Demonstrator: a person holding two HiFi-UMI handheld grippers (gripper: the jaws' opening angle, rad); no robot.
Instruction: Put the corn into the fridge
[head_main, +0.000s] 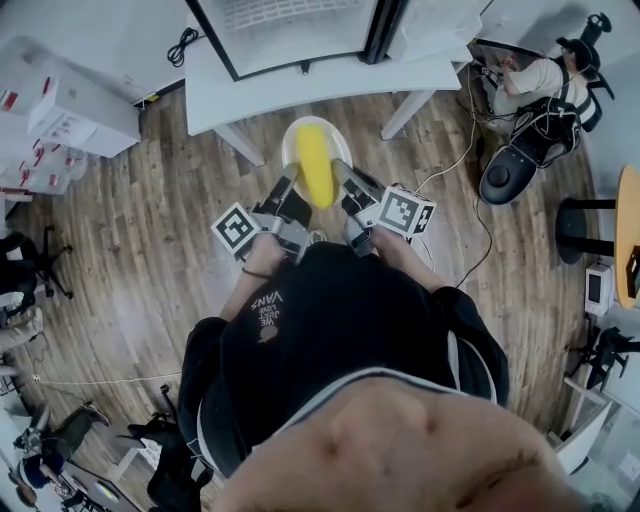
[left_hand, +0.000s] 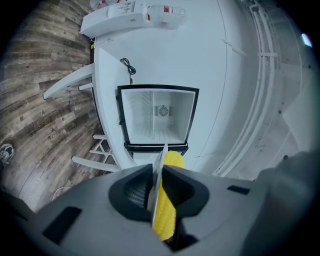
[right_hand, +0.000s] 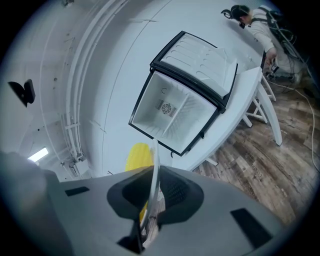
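A yellow corn cob (head_main: 314, 165) lies on a round white plate (head_main: 291, 141), which I carry in front of me with both grippers. My left gripper (head_main: 289, 182) is shut on the plate's left rim (left_hand: 160, 165), with the corn (left_hand: 167, 200) just right of it. On the opposite rim (right_hand: 154, 172), my right gripper (head_main: 341, 180) is shut, the corn (right_hand: 137, 157) to its left. Ahead, the small fridge (head_main: 290, 35) stands on a white table (head_main: 330, 92) with its door open; its white inside (left_hand: 157, 117) (right_hand: 172, 110) faces me.
The table's slanted white legs (head_main: 238, 143) reach down to the wooden floor. A seated person (head_main: 545, 80) and a black round base (head_main: 505, 175) with cables are at the right. White boxes (head_main: 60, 110) stand at the left.
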